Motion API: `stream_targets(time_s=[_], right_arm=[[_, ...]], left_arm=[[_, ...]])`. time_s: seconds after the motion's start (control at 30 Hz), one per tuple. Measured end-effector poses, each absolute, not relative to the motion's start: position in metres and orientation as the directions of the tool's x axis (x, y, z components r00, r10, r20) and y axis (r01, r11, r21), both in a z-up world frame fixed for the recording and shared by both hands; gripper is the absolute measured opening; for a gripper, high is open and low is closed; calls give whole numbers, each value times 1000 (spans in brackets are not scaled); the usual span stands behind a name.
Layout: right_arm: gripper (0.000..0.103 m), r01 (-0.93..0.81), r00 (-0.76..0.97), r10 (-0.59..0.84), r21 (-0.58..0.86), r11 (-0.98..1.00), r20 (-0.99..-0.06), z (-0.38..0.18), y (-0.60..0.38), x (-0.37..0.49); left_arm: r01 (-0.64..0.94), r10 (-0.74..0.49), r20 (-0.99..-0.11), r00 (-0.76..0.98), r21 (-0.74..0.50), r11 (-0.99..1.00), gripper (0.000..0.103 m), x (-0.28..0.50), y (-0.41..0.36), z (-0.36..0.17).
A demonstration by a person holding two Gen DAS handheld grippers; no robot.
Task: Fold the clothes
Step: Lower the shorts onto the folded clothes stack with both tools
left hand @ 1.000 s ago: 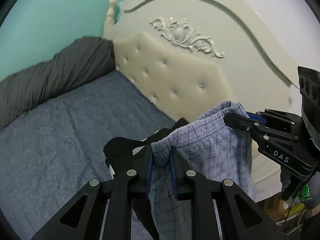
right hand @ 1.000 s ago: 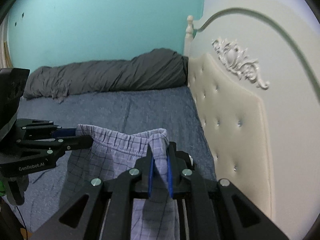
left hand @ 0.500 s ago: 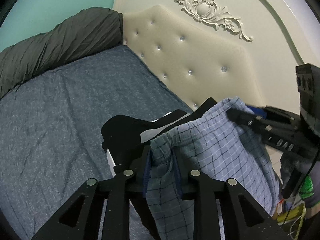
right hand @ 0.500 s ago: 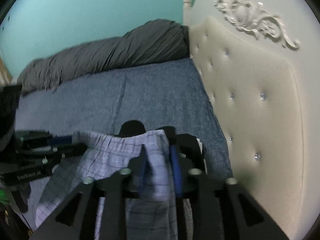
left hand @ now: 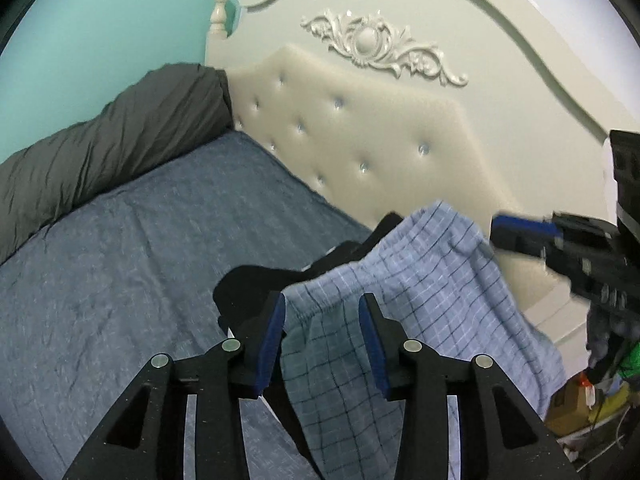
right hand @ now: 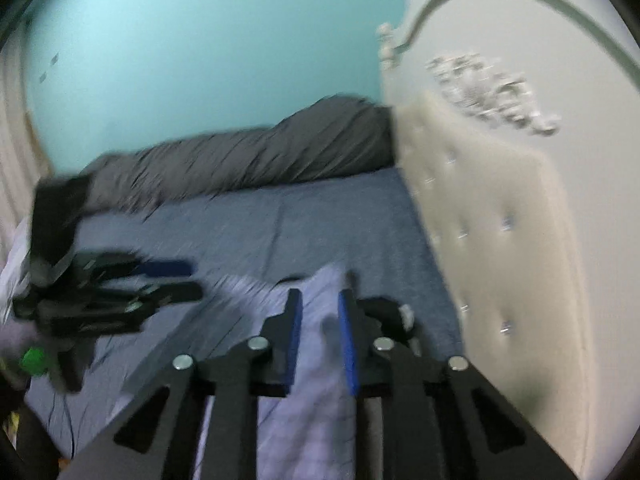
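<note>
My left gripper (left hand: pixel 322 332) was opening, its pads clear of the shorts' (left hand: pixel 404 280) waistband between them, the checked cloth draped over a black garment (left hand: pixel 256 284) at six o'clock on the bed (left hand: pixel 120 264). My right gripper (right hand: pixel 319 330) was closing with cloth between its blurred jaws; grip uncertain. I judged this the lay-down step: next, smooth flat, regrip an edge.

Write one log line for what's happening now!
step: lowering | item: blue checked cloth shorts over black garment | left tool: opening, cloth between | right tool: closing

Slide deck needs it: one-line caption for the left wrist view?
Left gripper jaws opening around the waistband of blue plaid shorts draped over a black garment on the blue-sheeted bed.
</note>
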State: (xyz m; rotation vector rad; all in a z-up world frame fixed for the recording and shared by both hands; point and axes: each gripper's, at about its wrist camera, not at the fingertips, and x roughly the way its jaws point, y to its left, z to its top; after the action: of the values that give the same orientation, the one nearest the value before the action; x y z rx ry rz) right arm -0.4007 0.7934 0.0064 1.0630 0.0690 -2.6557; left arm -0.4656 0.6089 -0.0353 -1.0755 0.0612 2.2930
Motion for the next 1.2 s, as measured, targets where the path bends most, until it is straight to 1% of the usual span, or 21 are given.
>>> stream_targets(time_s=[0.03,0.07,0.13,0.2,0.3,0.43,0.47,0.53,0.57,0.73,0.83,0.87,0.9,0.93,0.97,1.0,1.07,1.2], right_arm=[[14,286,-673,-231,41,-957,-703,-1,789,-402],[14,268,-659,-197,17,-963,-726,-10,787,-407],[13,208,-631,-145,13,-978,-763,-28,793,-415],[12,160,-629,-126,31,-987,-768,-39,804,-417],[12,85,-652,-104,64,-994,-751,-42,820,-414],[13,39,-708,-179,215,-976,-683,-28,846,-399],[15,32,-705,-194,243,-969,-682,-28,850,-396],[28,23,-682,-240,309,-951,-691,-31,860,-393],[35,17,-678,-245,318,-948,-693,-32,861,-392],[36,32,-652,-311,384,-923,-692,-38,859,-377],[35,70,-637,-339,387,-920,-692,-39,848,-361],[32,73,-636,-340,384,-920,-693,-39,847,-355],[23,79,-636,-340,379,-922,-693,-39,845,-351],[18,83,-636,-338,374,-924,-693,-39,844,-346],[9,84,-637,-335,370,-925,-694,-39,844,-343],[2,86,-640,-332,364,-927,-693,-39,843,-340],[1,87,-653,-320,352,-932,-686,-38,844,-337],[0,53,-685,-316,387,-921,-657,-35,858,-329]], left_arm=[[-530,487,-723,-490,-197,-825,42,-467,610,-40],[-524,475,-732,-489,-190,-830,42,-468,611,-45],[-512,457,-744,-487,-180,-840,42,-469,610,-52],[-504,449,-750,-485,-181,-845,42,-468,607,-57],[-507,448,-746,-492,-173,-844,42,-466,604,-58],[-504,460,-733,-501,-185,-843,42,-466,600,-53],[-506,461,-732,-501,-184,-843,42,-466,600,-53],[-511,459,-733,-502,-177,-841,42,-465,600,-52],[-511,458,-734,-501,-176,-841,42,-465,599,-52],[-503,455,-740,-495,-183,-845,42,-464,595,-55],[-504,454,-741,-494,-180,-844,42,-462,594,-55],[-507,453,-743,-493,-178,-843,42,-461,594,-56],[-508,452,-744,-492,-177,-843,42,-461,594,-56],[-508,452,-745,-491,-177,-843,42,-460,594,-56],[-508,451,-745,-491,-177,-843,42,-459,595,-56],[-506,451,-747,-489,-178,-844,42,-459,595,-57],[-504,447,-751,-487,-177,-846,42,-457,597,-58],[-498,438,-757,-484,-173,-850,42,-456,598,-61]])
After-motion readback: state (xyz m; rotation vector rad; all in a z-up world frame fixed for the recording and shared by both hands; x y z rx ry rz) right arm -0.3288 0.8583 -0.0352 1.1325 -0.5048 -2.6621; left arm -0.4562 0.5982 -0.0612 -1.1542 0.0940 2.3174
